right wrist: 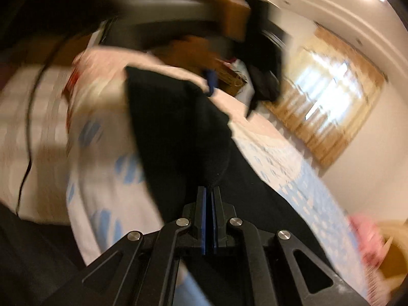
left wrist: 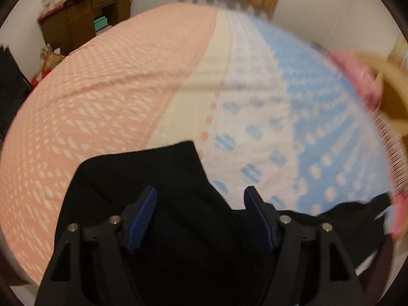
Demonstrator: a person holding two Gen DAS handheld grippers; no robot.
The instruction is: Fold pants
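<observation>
Black pants (left wrist: 158, 178) are lying beneath the left gripper (left wrist: 201, 199), gaping wide; the right gripper (right wrist: 209, 191), at three o'clock, is pinching them over the bed (left wrist: 102, 89).

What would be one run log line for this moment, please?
task: fold pants | left gripper: open above black pants | right gripper: shut on pants | surface: bed sheet | view: blurred

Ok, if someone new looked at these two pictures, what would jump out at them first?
Probably the black pants, dark against the pink, white and blue bedspread at the bottom centre of the left wrist view. Next, the left tool, jaws apart just above that fabric. In the blurred right wrist view, the right tool is shut, with a bright curtained window at the right.
</observation>
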